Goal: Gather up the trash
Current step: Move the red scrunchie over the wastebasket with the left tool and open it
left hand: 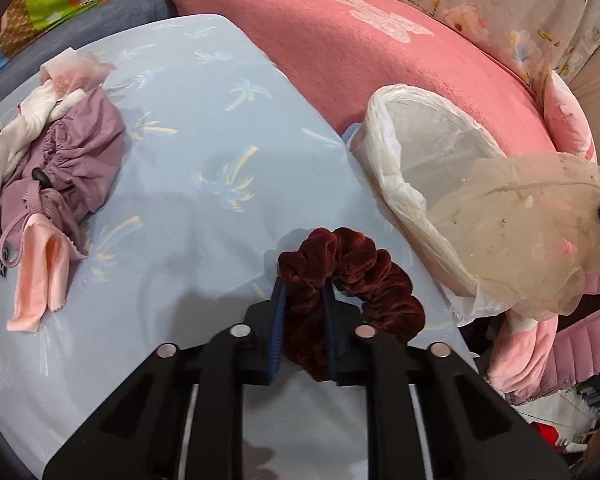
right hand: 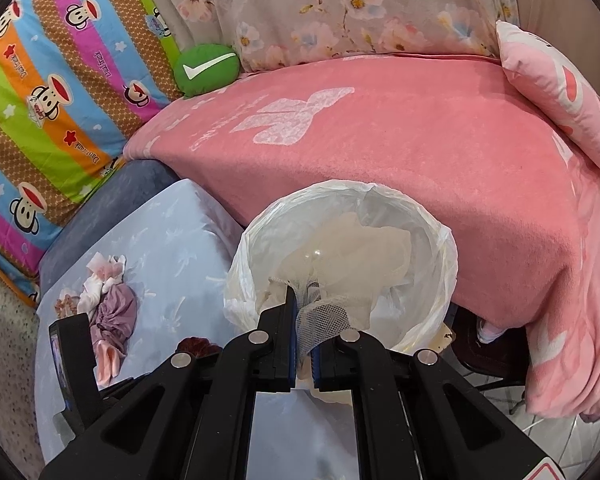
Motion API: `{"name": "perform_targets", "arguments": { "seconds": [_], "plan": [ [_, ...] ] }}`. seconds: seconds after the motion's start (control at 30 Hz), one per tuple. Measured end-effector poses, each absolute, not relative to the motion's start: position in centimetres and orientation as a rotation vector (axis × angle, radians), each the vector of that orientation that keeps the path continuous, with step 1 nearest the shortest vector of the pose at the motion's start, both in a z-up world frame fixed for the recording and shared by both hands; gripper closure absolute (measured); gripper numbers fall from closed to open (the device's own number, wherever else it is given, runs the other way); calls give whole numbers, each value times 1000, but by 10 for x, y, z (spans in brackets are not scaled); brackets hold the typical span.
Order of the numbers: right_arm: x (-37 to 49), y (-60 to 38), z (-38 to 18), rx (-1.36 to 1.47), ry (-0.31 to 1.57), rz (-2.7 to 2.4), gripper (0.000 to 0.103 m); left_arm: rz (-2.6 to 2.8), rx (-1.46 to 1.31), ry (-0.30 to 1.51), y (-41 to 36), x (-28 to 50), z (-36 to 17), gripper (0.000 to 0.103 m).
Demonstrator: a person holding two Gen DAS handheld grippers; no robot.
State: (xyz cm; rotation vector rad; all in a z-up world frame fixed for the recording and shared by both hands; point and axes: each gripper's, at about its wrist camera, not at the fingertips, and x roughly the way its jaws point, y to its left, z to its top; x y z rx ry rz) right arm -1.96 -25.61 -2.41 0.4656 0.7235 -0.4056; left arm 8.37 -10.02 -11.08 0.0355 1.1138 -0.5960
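A dark red velvet scrunchie (left hand: 364,280) lies on the light blue sheet (left hand: 180,140), close to the bin. My left gripper (left hand: 303,286) is shut on its near-left part, with the folds squeezed between the blue pads. The scrunchie's edge (right hand: 196,346) also shows in the right wrist view. A bin with a white plastic liner (right hand: 440,232) stands at the sheet's right edge. My right gripper (right hand: 305,292) is shut on a beige mesh cloth (right hand: 328,320) that hangs into the bin's mouth. From the left wrist view the same cloth (left hand: 520,232) drapes over the liner's near rim (left hand: 384,160).
A heap of small cloths, mauve, white and pink (left hand: 60,160), sits at the sheet's left side. Behind it lies a pink blanket (right hand: 380,140), with a pink pillow (right hand: 560,92) at the right. A striped monkey-print fabric (right hand: 52,100) and a green cushion (right hand: 206,70) stand at the back left.
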Motion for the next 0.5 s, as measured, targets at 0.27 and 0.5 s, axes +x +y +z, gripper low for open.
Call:
{"name": "perform_targets", "arguments": {
  "seconds": [0.27, 0.5],
  "plan": [
    [-23, -261, -18, 459, 710, -414, 97, -681, 15, 991, -113, 82, -57, 91],
    [-21, -273, -9, 449, 686, -436, 97, -774, 31, 908, -152, 85, -20, 91]
  ]
}}
